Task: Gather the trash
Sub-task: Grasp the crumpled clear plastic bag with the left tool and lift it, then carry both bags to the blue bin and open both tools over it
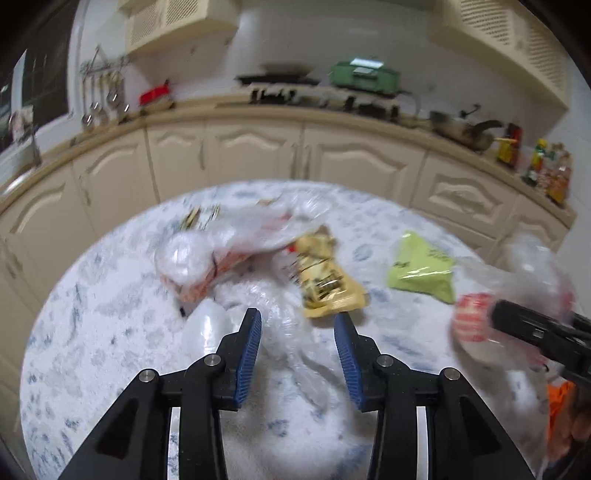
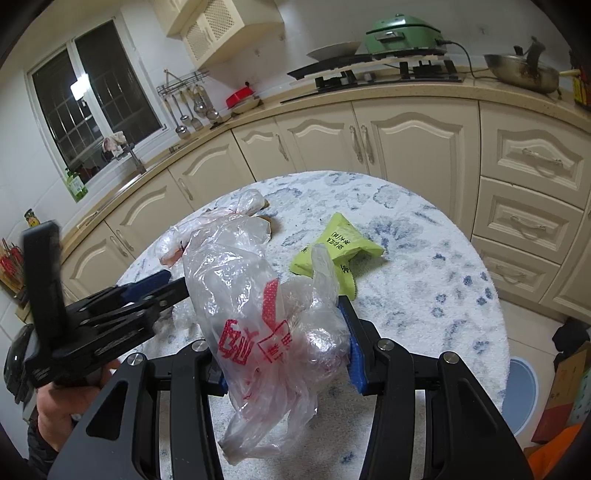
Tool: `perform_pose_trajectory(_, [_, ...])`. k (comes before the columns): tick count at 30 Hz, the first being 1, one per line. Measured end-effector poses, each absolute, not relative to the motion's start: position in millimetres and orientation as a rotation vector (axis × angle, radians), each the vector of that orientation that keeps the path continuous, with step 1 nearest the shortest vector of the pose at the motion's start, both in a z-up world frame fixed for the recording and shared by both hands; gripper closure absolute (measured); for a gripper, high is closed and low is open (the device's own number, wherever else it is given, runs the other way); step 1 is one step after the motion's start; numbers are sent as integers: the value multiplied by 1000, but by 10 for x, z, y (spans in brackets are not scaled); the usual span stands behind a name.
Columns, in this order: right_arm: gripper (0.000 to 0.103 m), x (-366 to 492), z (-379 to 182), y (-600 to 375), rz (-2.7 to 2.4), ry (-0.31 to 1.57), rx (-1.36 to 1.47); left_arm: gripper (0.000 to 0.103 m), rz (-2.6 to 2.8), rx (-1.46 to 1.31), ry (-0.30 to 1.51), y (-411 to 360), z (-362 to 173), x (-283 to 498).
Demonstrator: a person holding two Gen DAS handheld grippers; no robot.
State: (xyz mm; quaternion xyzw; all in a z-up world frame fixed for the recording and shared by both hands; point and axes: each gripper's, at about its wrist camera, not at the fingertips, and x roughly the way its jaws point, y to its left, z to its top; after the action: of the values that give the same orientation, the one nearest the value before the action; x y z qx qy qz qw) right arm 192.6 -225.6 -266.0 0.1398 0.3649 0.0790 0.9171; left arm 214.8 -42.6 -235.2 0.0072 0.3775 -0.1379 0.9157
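A: Right wrist view first: what is in the fingers?

B: A clear plastic bag with red print (image 2: 258, 332) is clamped between the blue pads of the right gripper (image 2: 284, 343). It bulges above the jaws and hangs crumpled below them, lifted off the round white-and-blue tablecloth (image 2: 424, 280).

A: And the left gripper?

B: The left gripper (image 1: 297, 321) has its jaws spread, holding nothing. Clear crumpled plastic (image 1: 288, 332) lies on the cloth between and under the pads; blur hides whether they touch it. From the right wrist it (image 2: 162, 286) reaches in from the left, its tips beside the held bag.

A: What else lies on the table?

B: A yellow snack wrapper (image 1: 325, 280) sits near the middle, just beyond the left gripper's tips. A lime-green packet (image 2: 334, 251) lies further toward the right edge, apart from the wrapper. Another clear bag with orange print (image 1: 207, 258) sprawls toward the far-left part, touching the yellow wrapper's top.

A: Beyond the table?

B: Cream cabinets (image 2: 406, 147) curve round the far side, with a green appliance (image 2: 402, 33) and a steel pan (image 2: 524, 74) on the counter.
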Motion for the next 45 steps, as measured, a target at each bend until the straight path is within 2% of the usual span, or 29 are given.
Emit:
perform_pose_trajectory(4, [56,1927,-2674,-2276,159,754,296,69,-320,-22,858,-480,-2450,2349])
perform_pose_trajectory(6, [56,1928,-2690,-2285,163,757,300,80,-339,-42,898,-501,-2504,2466])
perform_pose_trajectory(11, [56,1903,-2682,-2298,175,757,303,85,-359,-54,893,-434,-2476,2530])
perform_pose_trajectory(20, [56,1729,-2539,-2363,185,715,306,85,-326,-51,754,-307,-2178,2018])
perform_pose_trajectory(29, [56,1553,-2243,-2478,164,647,280,85,-347,-14,643,-526,-1817,1664])
perform_pose_trajectory(37, [56,1330,-2041,-2838,91,584,288,85,-445,30,552,-959,-1573,1452])
perform_pose_trajectory(45, [56,950,-1963,-3512,-68,547,318,85,-620,85,543,-1857,-1620,1587])
